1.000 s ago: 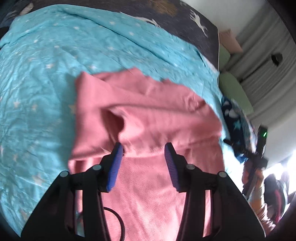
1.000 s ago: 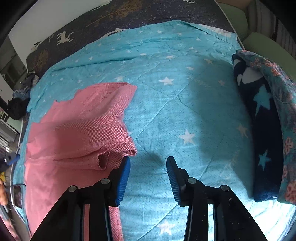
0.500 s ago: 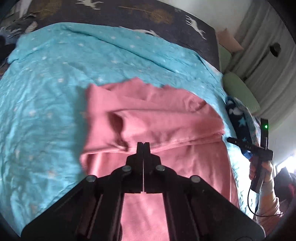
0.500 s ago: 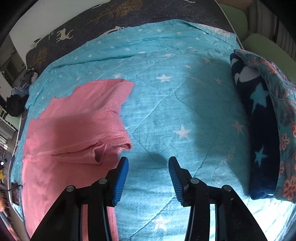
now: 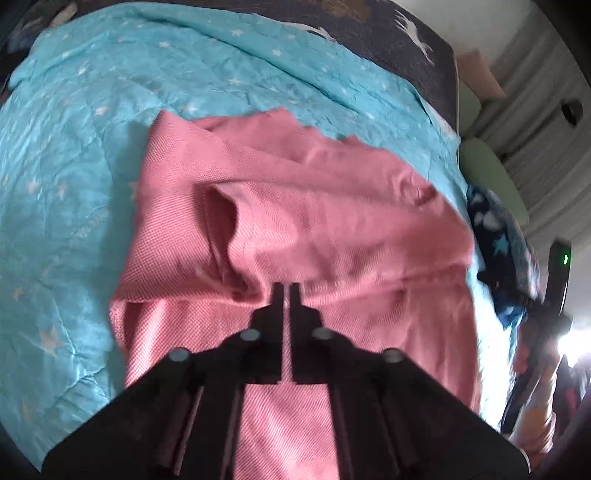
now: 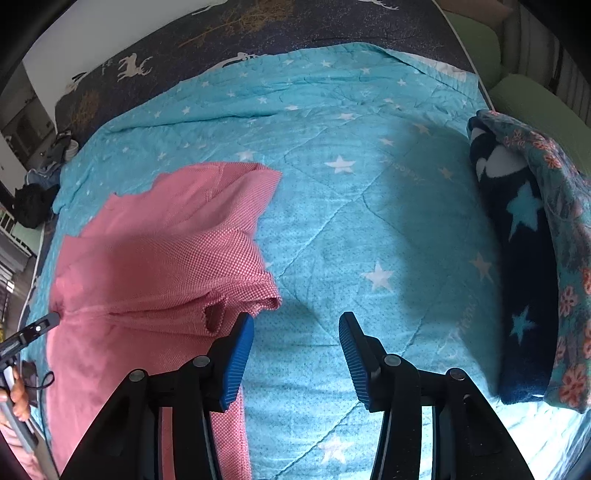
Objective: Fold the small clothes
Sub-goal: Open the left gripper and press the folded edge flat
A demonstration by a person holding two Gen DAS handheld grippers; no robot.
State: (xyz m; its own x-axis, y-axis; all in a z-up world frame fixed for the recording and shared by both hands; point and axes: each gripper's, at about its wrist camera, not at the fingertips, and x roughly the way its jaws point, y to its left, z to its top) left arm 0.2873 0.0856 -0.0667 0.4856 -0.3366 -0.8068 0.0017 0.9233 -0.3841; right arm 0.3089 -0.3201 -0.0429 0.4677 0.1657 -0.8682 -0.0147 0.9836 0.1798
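Note:
A pink garment point(image 5: 303, 221) lies partly folded on the teal star quilt point(image 5: 66, 206), its top part turned down over the body. My left gripper point(image 5: 284, 291) is shut on the garment, its tips pinching the cloth at the fold's edge, where wrinkles gather. In the right wrist view the pink garment point(image 6: 162, 258) lies at the left, its sleeve cuff just ahead of my left finger. My right gripper point(image 6: 295, 332) hangs over the bare teal quilt point(image 6: 369, 206). Its jaws are opening and nothing is between the blue pads point(image 6: 240, 354).
A dark blue star blanket point(image 6: 524, 236) under a floral cloth lies along the quilt's right side. Green pillows point(image 6: 532, 107) sit beyond it. A dark deer-print sheet point(image 6: 258, 33) covers the far end of the bed. A person's hand point(image 6: 18, 395) shows at the left edge.
My left gripper went from open astride the cloth to shut at the fold's edge. The right gripper's jaws have spread a little wider over the quilt.

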